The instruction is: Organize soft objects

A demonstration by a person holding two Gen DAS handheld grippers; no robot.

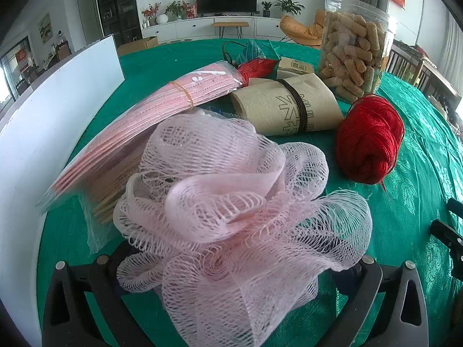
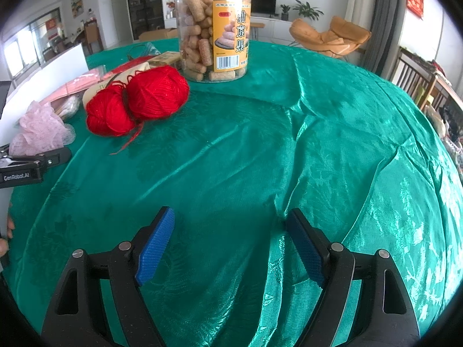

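A pink mesh bath pouf [image 1: 231,211] fills the space between my left gripper's [image 1: 228,263] wide-spread jaws; the fingertips are hidden under the mesh, so I cannot tell if they press it. It also shows in the right wrist view [image 2: 40,130], beside the left gripper [image 2: 43,159]. A red yarn skein [image 1: 369,138] lies to the pouf's right, also seen in the right wrist view [image 2: 139,104]. My right gripper [image 2: 231,243] is open and empty over bare green cloth, blue pads [image 2: 156,248] apart.
A pack of pink sheets [image 1: 139,124], bamboo sticks [image 1: 113,190], a banded brown napkin roll [image 1: 289,107], a small box [image 1: 295,68] and a snack jar [image 1: 356,46] stand behind. A white board [image 1: 43,133] stands on the left. The green tablecloth [image 2: 289,159] is wrinkled.
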